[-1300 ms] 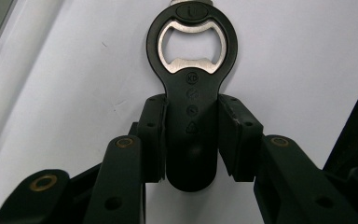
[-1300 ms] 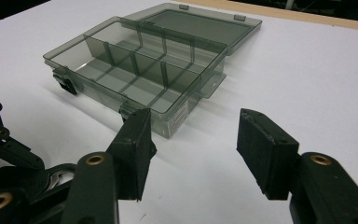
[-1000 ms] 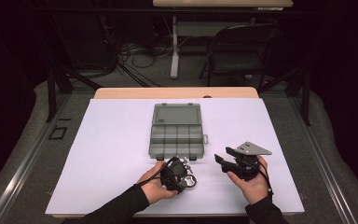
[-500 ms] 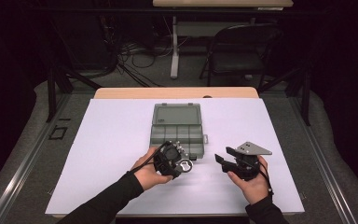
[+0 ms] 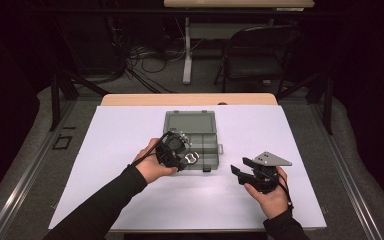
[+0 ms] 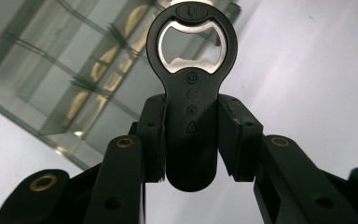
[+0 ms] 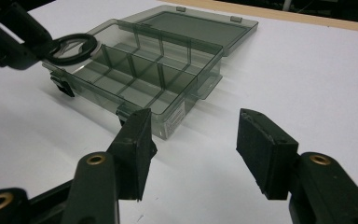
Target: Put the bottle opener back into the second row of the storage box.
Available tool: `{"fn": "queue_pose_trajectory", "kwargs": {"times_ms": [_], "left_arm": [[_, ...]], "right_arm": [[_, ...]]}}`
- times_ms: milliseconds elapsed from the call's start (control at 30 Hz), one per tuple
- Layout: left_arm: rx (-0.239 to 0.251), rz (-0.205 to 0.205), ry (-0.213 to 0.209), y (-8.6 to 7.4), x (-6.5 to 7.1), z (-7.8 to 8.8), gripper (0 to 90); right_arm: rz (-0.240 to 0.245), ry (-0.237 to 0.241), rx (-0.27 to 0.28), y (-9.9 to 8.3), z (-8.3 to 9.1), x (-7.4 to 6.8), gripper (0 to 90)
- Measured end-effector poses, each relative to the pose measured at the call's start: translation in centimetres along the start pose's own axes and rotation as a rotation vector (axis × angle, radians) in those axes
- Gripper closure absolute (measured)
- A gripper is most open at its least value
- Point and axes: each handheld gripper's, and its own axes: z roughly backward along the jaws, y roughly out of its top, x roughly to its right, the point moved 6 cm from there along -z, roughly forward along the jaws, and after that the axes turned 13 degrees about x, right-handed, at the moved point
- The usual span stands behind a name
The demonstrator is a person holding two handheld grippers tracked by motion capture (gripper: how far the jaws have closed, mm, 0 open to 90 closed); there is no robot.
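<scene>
A black bottle opener [image 6: 192, 70] with a metal mouth is clamped by its handle between the pads of my left gripper [image 6: 192, 135]. In the high view that gripper [image 5: 184, 159] hovers over the front left corner of an open grey see-through compartment box [image 5: 190, 121], opener [image 5: 192, 158] pointing right. My right gripper [image 5: 241, 170] rests to the right of the box, open, nothing between its jaws. The right gripper view looks past its own open gripper [image 7: 193, 149] at the box [image 7: 168, 116], with the opener's ring [image 7: 72, 49] over the box's left end.
The box's compartments look empty and its lid [image 7: 191, 23] lies flat behind it. A white sheet [image 5: 125, 135] covers the table, with a wooden edge [image 5: 190, 99] at the back. A folding chair [image 5: 260, 50] and cables stand beyond the table.
My left hand has lifted the bottle opener from the table's front and carried it up and back over the box's front left corner. The right hand has kept still.
</scene>
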Motion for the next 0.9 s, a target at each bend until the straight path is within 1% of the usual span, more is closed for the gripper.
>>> {"fn": "queue_pose_trajectory", "kwargs": {"times_ms": [67,167,333,400,433,467,533,567,700,867,900], "left_arm": [[-0.002,0.006,0.009,0.1,-0.6,0.1,64.3],[-0.005,0.008,0.017,0.3,-1.1,0.1,64.2],[-0.016,-0.007,0.025,0.7,-1.9,0.2,64.2],[-0.019,-0.015,0.029,0.9,-2.2,0.3,64.2],[-0.014,-0.016,0.032,1.0,-2.3,0.2,64.3],[-0.022,-0.02,0.031,1.1,-2.5,0.3,64.2],[-0.014,-0.027,0.035,1.4,-2.8,0.4,64.2],[-0.016,-0.031,0.03,1.5,-2.9,0.5,64.2],[-0.013,-0.061,0.023,1.9,-3.5,0.6,64.2],[-0.024,-0.118,-0.005,2.0,-3.6,0.2,64.2],[-0.029,-0.13,-0.005,2.0,-3.7,0.1,64.2]], "right_arm": [[-0.003,0.001,-0.005,0.0,0.0,0.0,45.4],[-0.002,0.002,-0.007,0.0,0.0,0.0,45.4],[0.002,0.001,-0.008,-0.1,0.0,0.0,45.4],[-0.001,0.0,0.001,-0.1,-0.1,0.0,45.5],[-0.001,0.0,0.001,-0.1,-0.1,0.0,45.4],[0.0,0.001,0.001,-0.1,-0.1,0.0,45.4],[-0.001,0.0,0.001,-0.1,-0.1,0.0,45.4],[0.0,0.001,0.001,-0.1,-0.1,0.0,45.5],[-0.006,0.0,-0.003,-0.1,-0.1,0.0,45.5],[-0.009,0.001,-0.01,-0.2,-0.1,0.1,45.5],[-0.007,0.003,-0.01,-0.2,-0.1,0.1,45.5]]}}
